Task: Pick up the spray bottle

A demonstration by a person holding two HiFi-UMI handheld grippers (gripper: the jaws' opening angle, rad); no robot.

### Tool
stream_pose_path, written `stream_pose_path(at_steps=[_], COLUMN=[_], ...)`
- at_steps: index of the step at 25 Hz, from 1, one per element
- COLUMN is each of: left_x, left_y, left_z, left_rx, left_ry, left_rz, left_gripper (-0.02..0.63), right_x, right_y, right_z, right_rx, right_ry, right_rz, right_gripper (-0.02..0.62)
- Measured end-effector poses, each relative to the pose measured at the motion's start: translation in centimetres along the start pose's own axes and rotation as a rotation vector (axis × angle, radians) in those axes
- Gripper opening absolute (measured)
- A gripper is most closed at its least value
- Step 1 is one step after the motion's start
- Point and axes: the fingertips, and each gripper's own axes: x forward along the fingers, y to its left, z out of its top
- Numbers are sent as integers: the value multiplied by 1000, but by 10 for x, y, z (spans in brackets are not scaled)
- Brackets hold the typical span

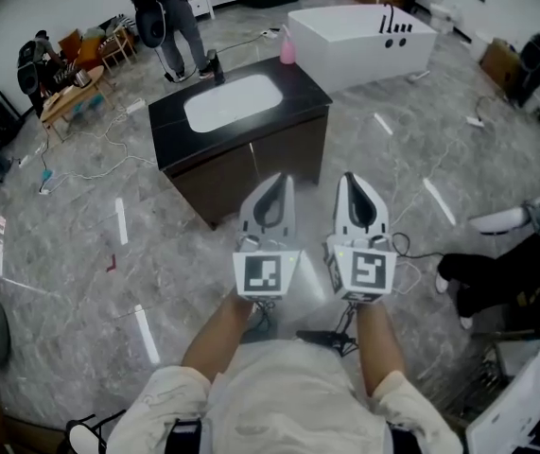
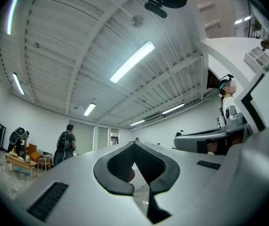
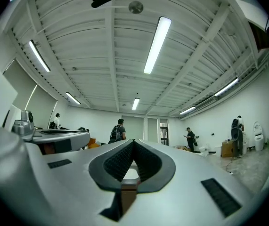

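The spray bottle [image 1: 287,47] is small and pink and stands upright at the far right corner of a black vanity counter [image 1: 167,121]. Both grippers are held side by side in front of the person, short of the vanity's near side and pointing toward it. The left gripper [image 1: 277,180] has its jaws closed tip to tip with nothing in them, as the left gripper view [image 2: 134,145] also shows. The right gripper [image 1: 350,178] is likewise shut and empty, and the right gripper view [image 3: 134,141] shows its tips meeting. Both are well apart from the bottle.
A white basin [image 1: 234,102] is set into the counter top. A white bathtub [image 1: 359,36] stands behind at the right. A person with a backpack [image 1: 170,17] stands beyond the vanity. Another person's legs [image 1: 492,277] reach in at the right. Cables lie on the marble floor.
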Motion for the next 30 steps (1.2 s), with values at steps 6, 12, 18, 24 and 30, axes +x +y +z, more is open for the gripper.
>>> stream_pose_path(at_steps=[6, 12, 18, 24, 30], left_x=[32, 67, 104, 138, 168], left_y=[18, 63, 107, 144, 171], left_z=[-16, -33, -42, -57, -72], left_rx=[8, -11, 10, -34, -52], left_ry=[16, 17, 17, 9, 18], left_rz=[-20, -21, -37, -47, -73], left_gripper=[3, 2, 2, 2, 2], right_x=[30, 83, 141, 191, 231], right_y=[-6, 7, 28, 39, 43], right_z=[-24, -41, -36, -50, -56], right_rx=[-9, -15, -38, -57, -71], right_ry=[53, 64, 37, 50, 44], right_rz=[-30, -35, -36, -50, -72], right_gripper=[5, 5, 5, 5, 5])
